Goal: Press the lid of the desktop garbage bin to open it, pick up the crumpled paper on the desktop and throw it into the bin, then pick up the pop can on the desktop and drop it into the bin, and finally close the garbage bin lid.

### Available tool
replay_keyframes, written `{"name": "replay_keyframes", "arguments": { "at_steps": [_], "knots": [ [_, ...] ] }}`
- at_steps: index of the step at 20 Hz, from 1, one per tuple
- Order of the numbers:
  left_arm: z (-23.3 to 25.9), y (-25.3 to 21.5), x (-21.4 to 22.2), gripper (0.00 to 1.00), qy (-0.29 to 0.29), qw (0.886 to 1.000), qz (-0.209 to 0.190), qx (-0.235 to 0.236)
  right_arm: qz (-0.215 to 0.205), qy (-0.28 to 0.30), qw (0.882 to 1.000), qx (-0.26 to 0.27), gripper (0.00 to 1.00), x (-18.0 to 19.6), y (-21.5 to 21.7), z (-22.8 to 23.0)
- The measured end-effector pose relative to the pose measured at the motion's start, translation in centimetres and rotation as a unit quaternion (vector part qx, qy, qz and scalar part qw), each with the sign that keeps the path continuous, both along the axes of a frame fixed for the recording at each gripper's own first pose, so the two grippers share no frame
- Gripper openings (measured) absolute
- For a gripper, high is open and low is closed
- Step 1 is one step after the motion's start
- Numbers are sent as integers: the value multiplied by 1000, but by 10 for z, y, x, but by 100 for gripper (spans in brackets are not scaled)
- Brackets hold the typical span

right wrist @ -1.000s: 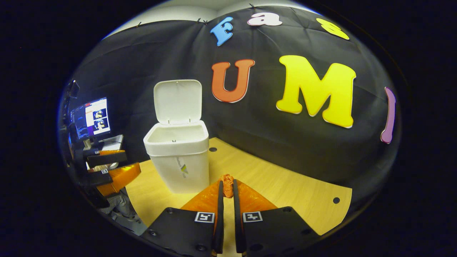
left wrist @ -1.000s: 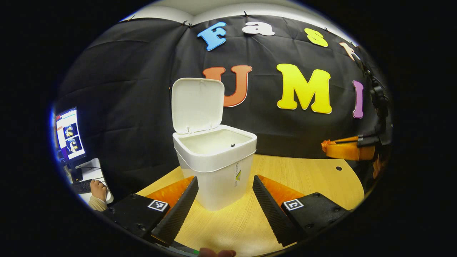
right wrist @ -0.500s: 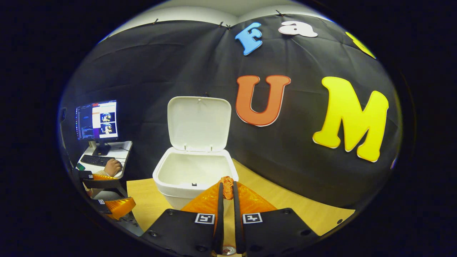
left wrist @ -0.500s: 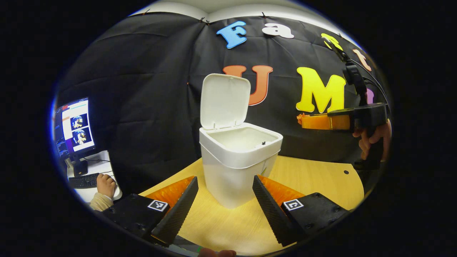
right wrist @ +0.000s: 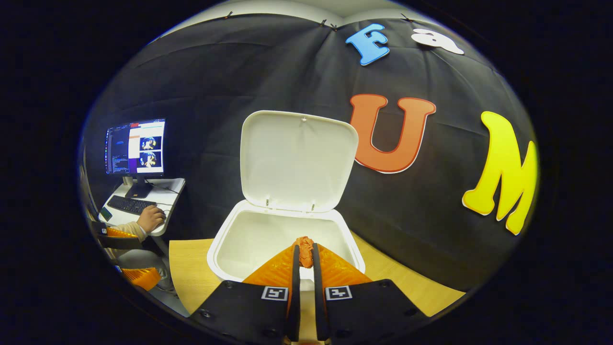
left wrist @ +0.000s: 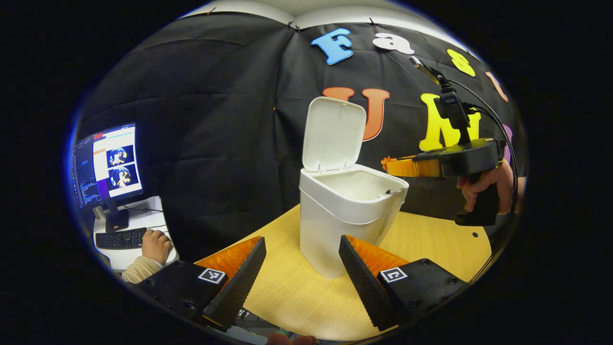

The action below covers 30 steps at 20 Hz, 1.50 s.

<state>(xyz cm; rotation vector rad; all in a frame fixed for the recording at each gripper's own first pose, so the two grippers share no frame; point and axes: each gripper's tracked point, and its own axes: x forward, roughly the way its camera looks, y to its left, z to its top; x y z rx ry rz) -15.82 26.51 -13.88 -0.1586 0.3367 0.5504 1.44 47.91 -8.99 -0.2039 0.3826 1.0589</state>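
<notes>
While the right gripper (right wrist: 304,253) pinches crumpled paper (right wrist: 303,249) above the open bin (right wrist: 230,249), left jaws gape over the wooden desktop (left wrist: 297,297).

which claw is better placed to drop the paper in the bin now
Right. The right claw is shut on the crumpled paper and sits above the bin, whose lid is up. The left claw is open, low and short of the bin.

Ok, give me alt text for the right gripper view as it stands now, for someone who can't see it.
The right gripper, shut on a small crumpled paper, is poised above the open white garbage bin, whose lid stands upright at the back. The bin sits on a wooden desktop; a monitor and a hand at a keyboard show at left.
</notes>
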Motion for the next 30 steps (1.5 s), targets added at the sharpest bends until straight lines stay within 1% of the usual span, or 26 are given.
{"name": "replay_keyframes", "arguments": {
  "at_steps": [2,4,5,7,9,10,12,13,14,15,16,17,20,21,22,23,24,30],
  "knots": [
    [-1,2,-1,100,1,1000,2,-2,4,-7,1000,-9,13,2,6,-4],
    [0,4,0,100,-2,1000,2,0,7,-12,1000,-12,18,2,13,-7],
    [0,5,0,100,-3,1000,1,1,8,-14,1000,-14,24,2,14,-8],
    [0,4,0,100,-6,1000,-3,0,11,-12,1000,-13,29,1,15,-8],
    [1,3,2,100,-7,1000,-7,1,7,-11,1000,-12,31,1,15,-8],
    [1,1,3,100,-8,1000,-9,0,6,-9,1000,-12,46,2,13,-8],
    [2,-1,4,100,-9,1000,-14,1,2,-9,1000,-12,46,2,11,-8],
    [1,-3,4,100,-10,1000,-18,2,1,-9,1000,-11,51,1,9,-7],
    [2,-5,7,100,-12,1000,-25,3,-2,-10,1000,-8,51,1,6,-3],
    [4,-8,9,100,-16,999,-33,4,-5,-12,1000,-3,53,2,3,0],
    [7,-14,12,100,-19,999,-42,5,-8,-14,1000,2,58,1,-1,5],
    [8,-16,14,100,-22,998,-50,9,-15,-19,1000,4,65,3,-8,9],
    [15,-31,24,100,-31,996,-77,20,-36,-21,999,17,69,4,-30,20],
    [17,-35,27,100,-33,996,-85,24,-44,-19,999,24,72,4,-38,23],
    [19,-41,29,100,-34,994,-95,29,-57,-20,998,29,72,6,-47,26],
    [19,-47,32,100,-34,993,-106,32,-67,-20,997,34,82,8,-57,28],
    [19,-52,34,100,-34,992,-116,36,-78,-21,996,37,87,11,-68,30],
    [13,-93,54,100,-34,983,-176,39,-151,-27,987,39,89,20,-158,30]
  ]
}}
